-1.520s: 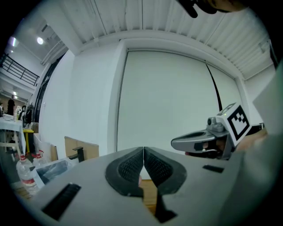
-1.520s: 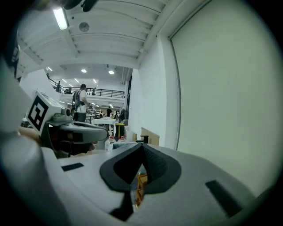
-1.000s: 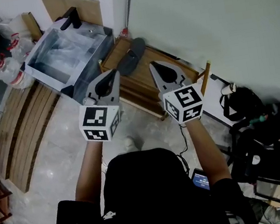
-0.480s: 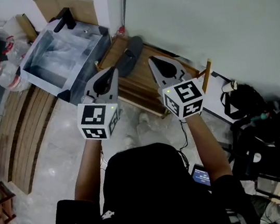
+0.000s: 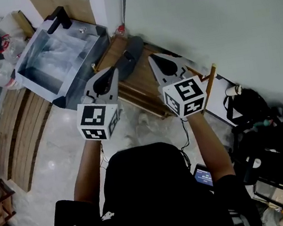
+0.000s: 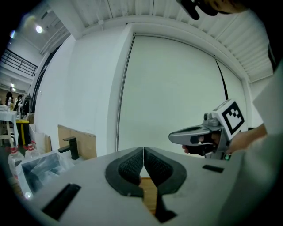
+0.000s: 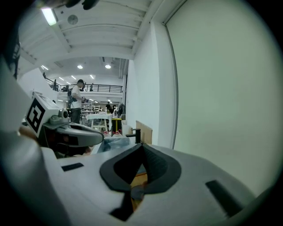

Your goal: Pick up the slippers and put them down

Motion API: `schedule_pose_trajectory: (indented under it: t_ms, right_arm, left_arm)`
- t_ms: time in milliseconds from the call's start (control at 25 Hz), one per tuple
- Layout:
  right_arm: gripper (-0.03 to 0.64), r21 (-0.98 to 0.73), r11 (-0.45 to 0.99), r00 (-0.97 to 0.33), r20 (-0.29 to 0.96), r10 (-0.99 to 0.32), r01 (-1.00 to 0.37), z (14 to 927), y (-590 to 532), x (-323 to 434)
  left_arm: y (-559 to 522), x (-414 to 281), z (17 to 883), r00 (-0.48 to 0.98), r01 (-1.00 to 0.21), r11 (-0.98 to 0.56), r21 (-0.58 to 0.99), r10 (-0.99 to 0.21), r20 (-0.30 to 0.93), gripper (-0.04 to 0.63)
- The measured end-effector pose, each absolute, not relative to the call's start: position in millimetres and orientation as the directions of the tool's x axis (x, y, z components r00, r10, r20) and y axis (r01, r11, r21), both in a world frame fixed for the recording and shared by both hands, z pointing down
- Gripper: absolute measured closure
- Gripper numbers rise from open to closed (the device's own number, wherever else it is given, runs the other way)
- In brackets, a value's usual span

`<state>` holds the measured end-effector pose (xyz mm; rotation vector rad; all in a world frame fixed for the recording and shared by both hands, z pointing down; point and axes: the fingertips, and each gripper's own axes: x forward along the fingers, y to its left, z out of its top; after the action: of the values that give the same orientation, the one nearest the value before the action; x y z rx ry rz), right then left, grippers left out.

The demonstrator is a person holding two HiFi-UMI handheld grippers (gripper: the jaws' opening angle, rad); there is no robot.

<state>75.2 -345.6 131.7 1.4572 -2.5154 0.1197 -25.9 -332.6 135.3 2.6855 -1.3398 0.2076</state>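
Two dark grey slippers (image 5: 128, 58) lie side by side on a low wooden rack (image 5: 145, 85) against the white wall. My left gripper (image 5: 113, 71) is held out level with its jaws shut and empty, its tip just short of the slippers' near left side. My right gripper (image 5: 151, 59) is also shut and empty, its tip beside the slippers on the right. In the left gripper view the pads (image 6: 132, 165) meet at the tip, and the right gripper (image 6: 194, 134) shows alongside. In the right gripper view the jaws meet too, with rack wood showing under them.
A plastic-wrapped white basin with a black tap (image 5: 59, 48) stands left of the rack. Water bottles (image 5: 4, 73) and a stack of wooden planks (image 5: 19, 129) lie further left. Black bags and gear (image 5: 262, 117) crowd the floor at right. The wall is close behind the rack.
Both grippers have moved forward toward the rack, so their tips now reach the slippers' sides. The jaws stayed shut throughout.
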Motion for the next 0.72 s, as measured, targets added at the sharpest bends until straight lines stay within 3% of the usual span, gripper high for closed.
schedule_pose_trajectory:
  t_ms: [720]
  right_arm:
    - [0.621,-0.050,0.542,-0.523,0.353,-0.776,-0.839,208.1,-436.2,116.2]
  left_arm:
    - [-411.2,13.0,222.5,0.543,-0.831,-0.546,0.108,-0.755,0.368,0.589]
